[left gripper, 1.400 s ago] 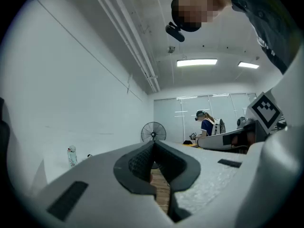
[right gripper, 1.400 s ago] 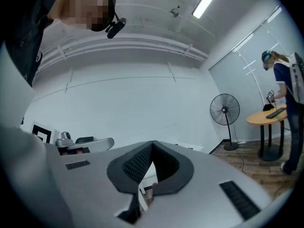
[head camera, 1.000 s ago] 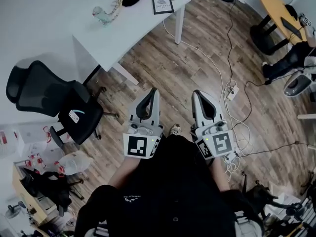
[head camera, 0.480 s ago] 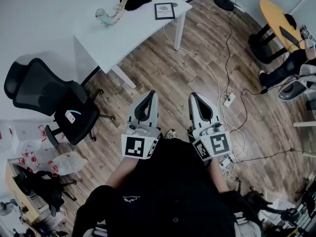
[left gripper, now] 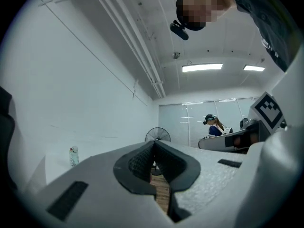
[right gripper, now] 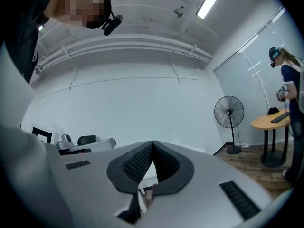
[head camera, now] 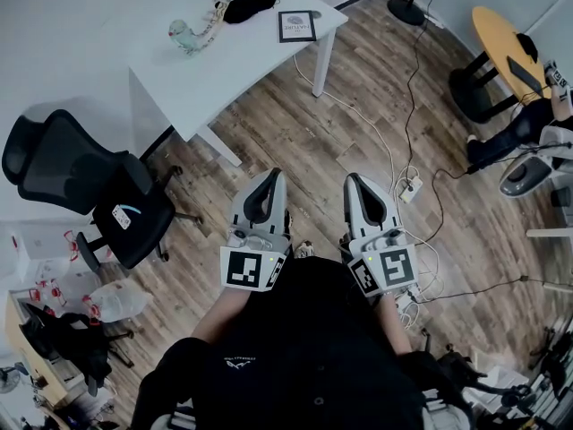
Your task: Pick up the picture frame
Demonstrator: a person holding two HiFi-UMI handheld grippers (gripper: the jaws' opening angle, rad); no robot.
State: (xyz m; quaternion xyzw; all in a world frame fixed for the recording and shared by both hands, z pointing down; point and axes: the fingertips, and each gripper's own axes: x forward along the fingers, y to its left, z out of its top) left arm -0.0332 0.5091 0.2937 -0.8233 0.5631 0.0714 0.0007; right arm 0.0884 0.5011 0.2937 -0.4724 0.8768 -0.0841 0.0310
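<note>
A wooden floor (head camera: 304,133) fills most of the head view, and a white table (head camera: 224,79) stands on it at the upper left. A black swivel chair (head camera: 89,186) sits beside the table's near left end. At the far right is a small round table (head camera: 501,30) with a yellow top. White and black cables (head camera: 394,146) trail across the floor between the two tables. The person's dark-clothed body fills the bottom of the view, with both tools held out in front, side by side and apart from each other, above the bare floor. The left claw (head camera: 272,176) is closed, its dark ribbed pads pressed together with nothing between them, as its own view shows (left gripper: 153,145). The right claw (head camera: 354,181) is likewise closed on nothing (right gripper: 152,145). The picture frame (head camera: 297,25) lies flat on the table near its right-hand corner, well apart from both claws. A black pouch (head camera: 250,5) lies just beside it toward the wall. A clear glass object (head camera: 183,34) rests further left on the same top. A standing fan (right gripper: 229,112) shows by the wall in the right gripper view.
</note>
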